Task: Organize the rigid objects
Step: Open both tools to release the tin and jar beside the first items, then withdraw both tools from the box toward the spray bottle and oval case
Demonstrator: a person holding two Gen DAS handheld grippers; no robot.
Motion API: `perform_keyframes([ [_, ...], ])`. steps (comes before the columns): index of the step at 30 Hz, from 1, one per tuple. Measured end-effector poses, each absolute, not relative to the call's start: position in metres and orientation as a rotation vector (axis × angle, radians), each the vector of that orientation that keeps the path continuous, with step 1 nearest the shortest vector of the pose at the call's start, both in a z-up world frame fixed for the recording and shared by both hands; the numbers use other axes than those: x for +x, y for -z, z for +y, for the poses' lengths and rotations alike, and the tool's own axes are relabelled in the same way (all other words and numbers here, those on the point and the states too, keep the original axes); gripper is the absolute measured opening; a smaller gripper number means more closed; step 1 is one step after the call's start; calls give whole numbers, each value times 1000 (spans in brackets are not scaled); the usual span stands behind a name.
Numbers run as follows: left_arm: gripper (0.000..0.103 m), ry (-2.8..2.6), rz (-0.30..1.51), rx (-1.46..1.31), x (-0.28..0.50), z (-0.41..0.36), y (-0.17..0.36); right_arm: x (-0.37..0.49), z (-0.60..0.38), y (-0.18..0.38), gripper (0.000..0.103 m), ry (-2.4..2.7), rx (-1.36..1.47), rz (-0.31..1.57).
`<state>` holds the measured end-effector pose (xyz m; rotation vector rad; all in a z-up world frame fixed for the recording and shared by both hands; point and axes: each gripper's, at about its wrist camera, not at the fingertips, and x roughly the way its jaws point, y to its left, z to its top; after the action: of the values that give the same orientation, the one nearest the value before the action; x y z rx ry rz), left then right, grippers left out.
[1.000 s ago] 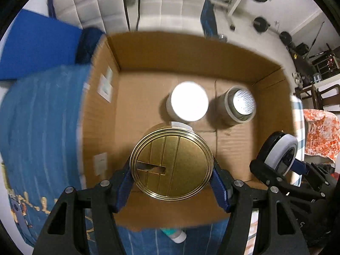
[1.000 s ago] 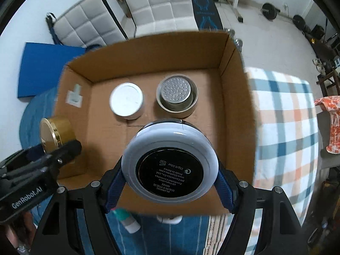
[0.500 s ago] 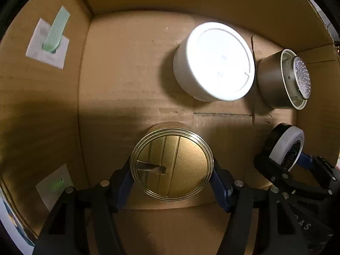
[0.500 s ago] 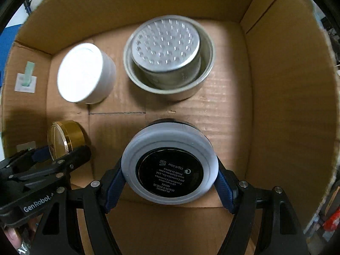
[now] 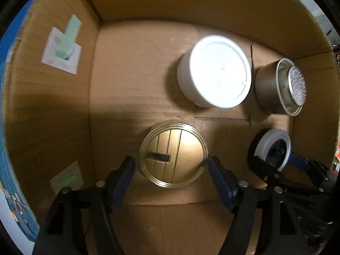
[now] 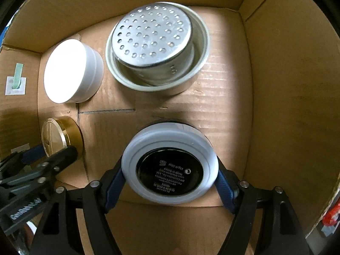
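We're deep inside the cardboard box (image 5: 148,4) now w/ both tongs; a sec ago the box sat further off, w/ bed cover and room showing around it.

Left tongs (image 5: 173,170): released. Blue pads (image 5: 122,180) stand apart from the gold tin (image 5: 173,154), a gap showing on each side. Half a sec ago those pads were clamped on its rim. The tin sits on the box floor, near-left area, lid up. In the right view the same gold tin (image 6: 57,136) rests just in front of the left tongs (image 6: 45,156).

Right tongs (image 6: 170,178): clenched on the white-rimmed compact (image 6: 170,166), pads pressed on both sides, black label facing us, same grip as before. It's low in the box, near-right area; whether it touches the floor we can't tell. From the left view the compact (image 5: 273,148) is to the right of the tin, well apart, w/ the right tongs (image 5: 278,159) around it.

Unchanged at the back: white jar (image 5: 216,74) and, just beside it on the right, metal bowl (image 6: 191,78) w/ perforated strainer (image 6: 153,36) nested inside, tilted. Green-taped label (image 5: 63,51) on the left wall.
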<state>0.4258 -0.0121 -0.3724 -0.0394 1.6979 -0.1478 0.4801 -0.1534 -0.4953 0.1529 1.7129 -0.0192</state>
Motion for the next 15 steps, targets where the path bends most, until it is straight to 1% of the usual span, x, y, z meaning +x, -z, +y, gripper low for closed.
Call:
perform_keyframes([
  [1,76,143,1685,-38,429,-15,367,480,-153,493,87,13,157,1706],
  [3,78,132,1650,-33,428,-11,353,477,-157,487,89,10,159,1699],
  [5,85,130,1625,-37,429,-9,342,477,-157,477,91,4,169,1677],
  [6,92,133,1613,-39,428,-9,336,475,-157,472,93,3,176,1667],
  [8,98,141,1591,-31,423,-8,323,474,-156,461,99,-3,189,1649],
  [9,99,139,1570,-17,420,-9,315,471,-155,454,103,-3,189,1632],
  [15,100,133,1431,0,401,-1,266,455,-150,408,103,15,139,1521],
])
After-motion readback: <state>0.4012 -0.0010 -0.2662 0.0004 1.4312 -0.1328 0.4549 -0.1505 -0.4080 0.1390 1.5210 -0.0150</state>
